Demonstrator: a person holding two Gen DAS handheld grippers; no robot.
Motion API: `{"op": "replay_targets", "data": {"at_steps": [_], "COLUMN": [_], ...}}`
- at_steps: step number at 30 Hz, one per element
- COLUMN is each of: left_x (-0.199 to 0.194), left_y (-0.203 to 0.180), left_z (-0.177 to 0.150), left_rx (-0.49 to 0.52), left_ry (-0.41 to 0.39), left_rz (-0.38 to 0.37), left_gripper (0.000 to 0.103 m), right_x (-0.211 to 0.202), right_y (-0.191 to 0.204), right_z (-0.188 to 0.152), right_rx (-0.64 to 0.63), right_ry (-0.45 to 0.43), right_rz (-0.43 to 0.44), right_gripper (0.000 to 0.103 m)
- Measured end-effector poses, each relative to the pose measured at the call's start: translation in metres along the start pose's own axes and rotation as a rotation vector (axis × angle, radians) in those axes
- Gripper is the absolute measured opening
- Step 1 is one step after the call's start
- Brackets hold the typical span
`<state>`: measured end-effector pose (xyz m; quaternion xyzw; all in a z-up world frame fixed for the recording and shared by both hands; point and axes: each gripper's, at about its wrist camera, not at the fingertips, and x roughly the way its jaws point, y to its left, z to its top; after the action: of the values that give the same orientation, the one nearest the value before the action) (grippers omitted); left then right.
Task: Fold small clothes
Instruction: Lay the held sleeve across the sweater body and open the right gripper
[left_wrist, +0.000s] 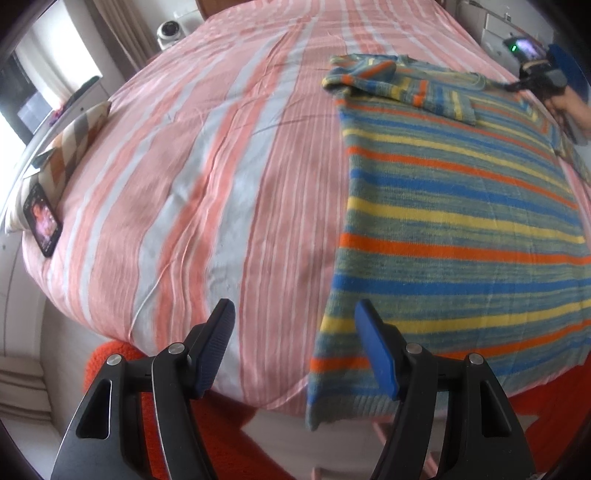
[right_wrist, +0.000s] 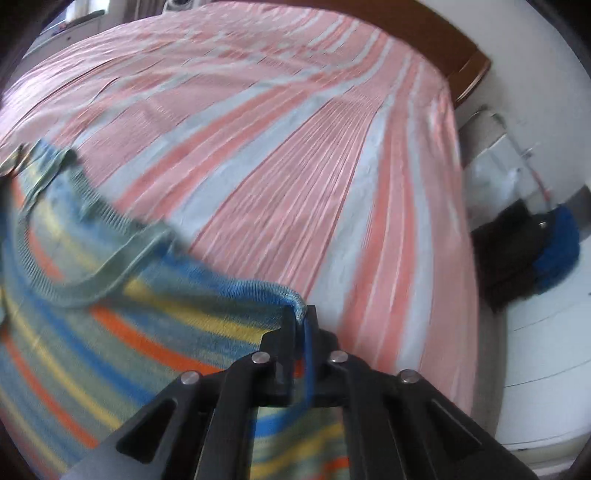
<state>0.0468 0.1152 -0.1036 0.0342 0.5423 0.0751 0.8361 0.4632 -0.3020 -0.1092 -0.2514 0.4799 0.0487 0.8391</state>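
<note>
One sleeve lies folded across the striped sweater (left_wrist: 461, 206); right gripper (right_wrist: 301, 321) pinches its shoulder, left gripper (left_wrist: 295, 343) gapes empty; most folds remain.

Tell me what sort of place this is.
Most likely a bedroom in a home. A wide bed with a pink and grey striped cover fills both views, a wooden headboard stands at its far end, and a patterned pillow lies at one edge. A striped sweater is spread on the bed.
</note>
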Motion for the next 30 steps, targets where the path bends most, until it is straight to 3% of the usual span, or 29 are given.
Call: {"op": "replay_targets", "data": {"at_steps": [2, 4, 7, 10, 14, 19, 21, 23, 24, 26, 30], "left_x": [-0.003, -0.004, -0.008, -0.013, -0.014, -0.020, -0.031, -0.039, -0.041, -0.038, -0.028], "left_y": [-0.001, -0.002, -0.005, -0.005, -0.009, -0.022, -0.026, -0.025, -0.023, -0.021, -0.023], "left_z": [-0.001, -0.002, -0.003, -0.004, -0.004, -0.003, -0.003, -0.006, -0.007, -0.007, 0.003], "left_rx": [0.004, 0.014, 0.021, 0.011, 0.012, 0.032, 0.052, 0.064, 0.066, 0.071, 0.084], "left_ry": [-0.006, -0.010, -0.020, -0.040, -0.046, -0.044, -0.066, -0.093, -0.102, -0.096, -0.049], "left_rz": [-0.001, 0.003, 0.001, -0.014, -0.033, -0.059, -0.051, -0.027, -0.016, -0.001, -0.023], "left_gripper": [0.070, 0.070, 0.070, 0.070, 0.071, 0.071, 0.072, 0.079, 0.084, 0.085, 0.085], "right_x": [0.013, 0.013, -0.004, -0.044, -0.085, -0.088, -0.078, -0.067, -0.070, -0.087, -0.125], "right_y": [0.013, 0.010, -0.017, -0.066, -0.138, -0.146, -0.138, -0.135, -0.138, -0.143, -0.123], "right_z": [-0.006, -0.012, -0.023, -0.057, -0.143, -0.239, -0.267, -0.298, -0.308, -0.316, -0.296], "right_rx": [-0.015, 0.045, 0.179, 0.317, 0.589, 0.879, 0.928, 0.927, 0.915, 0.923, 0.888], "right_ry": [0.023, -0.011, -0.043, -0.110, -0.106, -0.023, 0.036, 0.132, 0.143, 0.112, -0.041], "right_rz": [-0.016, 0.007, 0.085, 0.130, 0.252, 0.521, 0.507, 0.370, 0.289, 0.212, 0.336], "right_gripper": [0.003, 0.005, 0.058, 0.059, 0.059, 0.059, 0.059, 0.053, 0.051, 0.052, 0.053]}}
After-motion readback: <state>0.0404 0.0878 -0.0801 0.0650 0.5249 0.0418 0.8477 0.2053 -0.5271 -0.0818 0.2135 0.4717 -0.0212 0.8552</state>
